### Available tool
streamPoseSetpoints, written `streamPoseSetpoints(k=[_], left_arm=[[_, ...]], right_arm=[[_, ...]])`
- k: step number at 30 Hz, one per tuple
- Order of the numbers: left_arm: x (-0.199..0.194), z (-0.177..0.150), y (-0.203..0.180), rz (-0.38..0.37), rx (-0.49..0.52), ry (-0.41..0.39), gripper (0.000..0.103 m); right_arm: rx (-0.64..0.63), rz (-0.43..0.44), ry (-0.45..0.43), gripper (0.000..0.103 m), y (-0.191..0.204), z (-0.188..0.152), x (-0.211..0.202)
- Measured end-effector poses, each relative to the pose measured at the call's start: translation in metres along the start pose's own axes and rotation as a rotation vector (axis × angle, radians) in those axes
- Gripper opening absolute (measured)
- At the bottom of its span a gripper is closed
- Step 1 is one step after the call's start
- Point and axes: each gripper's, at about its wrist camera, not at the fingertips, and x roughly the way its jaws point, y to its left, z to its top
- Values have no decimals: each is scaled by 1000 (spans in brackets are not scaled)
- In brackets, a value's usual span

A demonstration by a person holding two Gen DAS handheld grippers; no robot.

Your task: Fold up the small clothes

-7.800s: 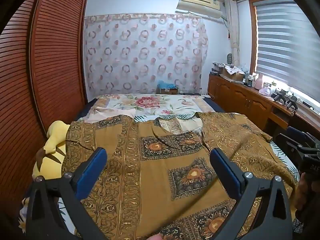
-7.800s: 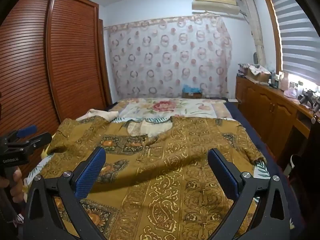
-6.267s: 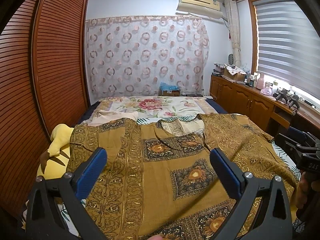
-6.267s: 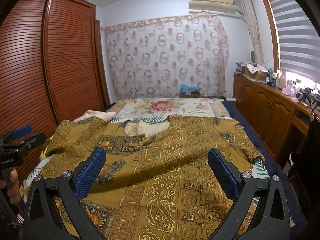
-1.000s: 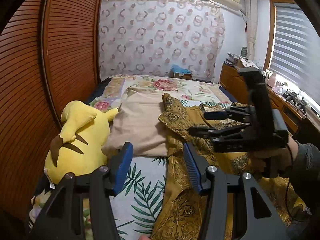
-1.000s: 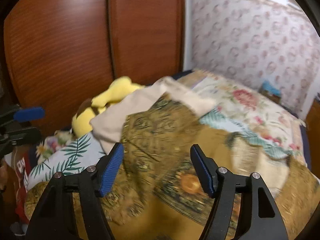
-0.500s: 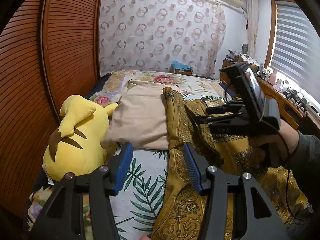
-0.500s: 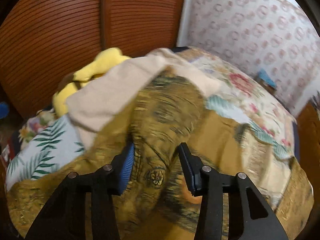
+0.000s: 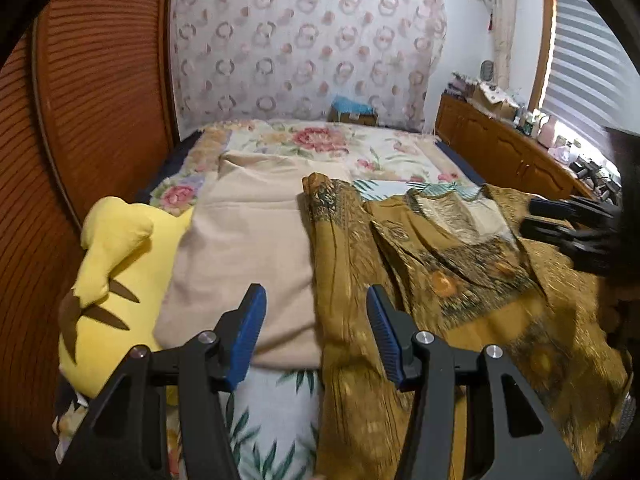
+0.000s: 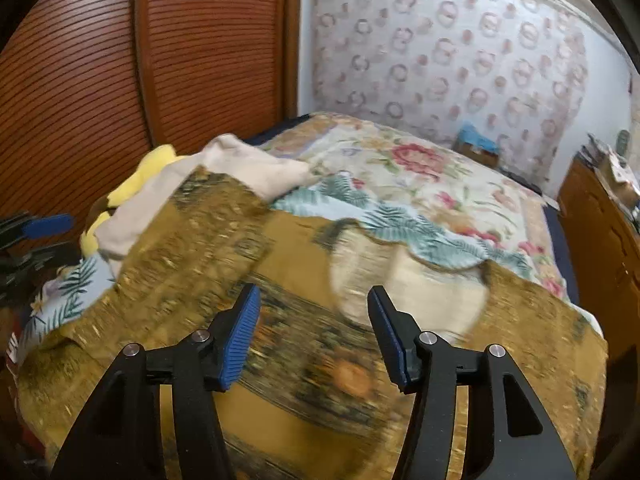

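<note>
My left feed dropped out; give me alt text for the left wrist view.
The open left gripper hovers over the mustard patterned shirt's left edge on the bed. A beige cloth and yellow plush lie left; the right gripper hovers right.

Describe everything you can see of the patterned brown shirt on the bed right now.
The shirt is thin mustard-brown fabric with dark ornamental bands and orange medallions, its pale inner lining showing at the open collar. It lies front-up on the bed, its left sleeve folded inward over the body. Its edge meets the beige cloth. Both grippers hover open above it, neither gripping.
</note>
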Motion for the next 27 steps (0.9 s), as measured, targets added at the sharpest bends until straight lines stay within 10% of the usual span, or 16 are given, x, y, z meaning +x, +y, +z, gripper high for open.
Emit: streamPoseSetpoints(k=[17,19,27], left_arm=[[74,54,-11,-52,82,155,35],[77,55,-14,-53,113,161,12],[23,85,-14,-7,121,-25,0]], right_arm=[[23,32,-14,57,-12,-32,-18],[28,31,-19,57,-17,-37,-22],[82,-23,-24,57,-60,-59,-39]])
